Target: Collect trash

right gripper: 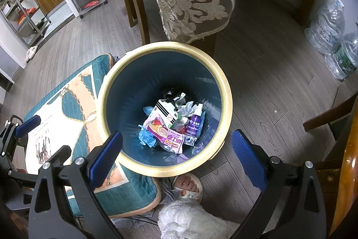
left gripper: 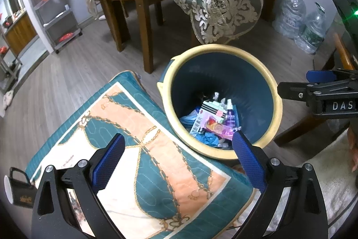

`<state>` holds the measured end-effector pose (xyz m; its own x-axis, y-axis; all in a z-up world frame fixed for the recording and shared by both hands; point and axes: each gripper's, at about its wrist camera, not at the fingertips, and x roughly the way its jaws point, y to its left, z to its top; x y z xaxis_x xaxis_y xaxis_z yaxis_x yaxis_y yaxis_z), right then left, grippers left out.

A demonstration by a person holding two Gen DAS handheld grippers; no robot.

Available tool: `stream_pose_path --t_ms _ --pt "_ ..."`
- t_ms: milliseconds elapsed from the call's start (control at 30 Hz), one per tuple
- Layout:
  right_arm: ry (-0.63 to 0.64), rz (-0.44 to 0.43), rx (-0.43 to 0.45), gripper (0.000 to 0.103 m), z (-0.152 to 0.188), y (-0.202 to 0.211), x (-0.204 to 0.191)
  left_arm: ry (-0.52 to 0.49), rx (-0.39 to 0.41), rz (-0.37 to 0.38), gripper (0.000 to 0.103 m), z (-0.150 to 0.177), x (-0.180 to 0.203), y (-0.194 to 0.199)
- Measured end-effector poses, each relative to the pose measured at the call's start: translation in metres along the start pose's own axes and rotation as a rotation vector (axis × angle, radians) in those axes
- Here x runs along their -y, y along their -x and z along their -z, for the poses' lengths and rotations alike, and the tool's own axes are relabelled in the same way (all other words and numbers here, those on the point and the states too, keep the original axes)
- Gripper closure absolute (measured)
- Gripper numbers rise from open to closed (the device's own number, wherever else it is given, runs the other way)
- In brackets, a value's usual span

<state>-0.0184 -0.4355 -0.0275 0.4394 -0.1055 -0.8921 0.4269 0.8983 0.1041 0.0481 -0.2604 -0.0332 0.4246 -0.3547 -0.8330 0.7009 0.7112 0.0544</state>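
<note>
Right gripper (right gripper: 176, 145): fingers spread apart, empty, above the bin.
Left gripper (left gripper: 177, 147): spread apart, empty, over a cushion (left gripper: 143, 162).
Trash bin (right gripper: 226, 91): on the floor, holding wrappers (right gripper: 166, 132) and a purple spray bottle (right gripper: 195, 121).

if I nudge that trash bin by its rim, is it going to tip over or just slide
Probably slide. The trash bin narrows toward its base, so a high push could rock it, but only a little light litter sits inside and the wood floor looks smooth. The cushion lies against one side and might stop it going that way.
</note>
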Motion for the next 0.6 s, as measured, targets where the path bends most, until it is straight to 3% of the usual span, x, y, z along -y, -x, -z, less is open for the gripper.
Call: stream_pose_path --t_ms 300,600 --pt "0.000 0.000 0.000 0.007 -0.0003 -0.0002 0.0002 0.038 0.003 0.010 0.005 -0.0029 -0.0012 -0.0011" --pt "0.000 -0.001 -0.001 0.007 -0.0005 -0.0004 0.0004 -0.018 0.029 0.023 0.005 -0.0005 0.0041 0.0028"
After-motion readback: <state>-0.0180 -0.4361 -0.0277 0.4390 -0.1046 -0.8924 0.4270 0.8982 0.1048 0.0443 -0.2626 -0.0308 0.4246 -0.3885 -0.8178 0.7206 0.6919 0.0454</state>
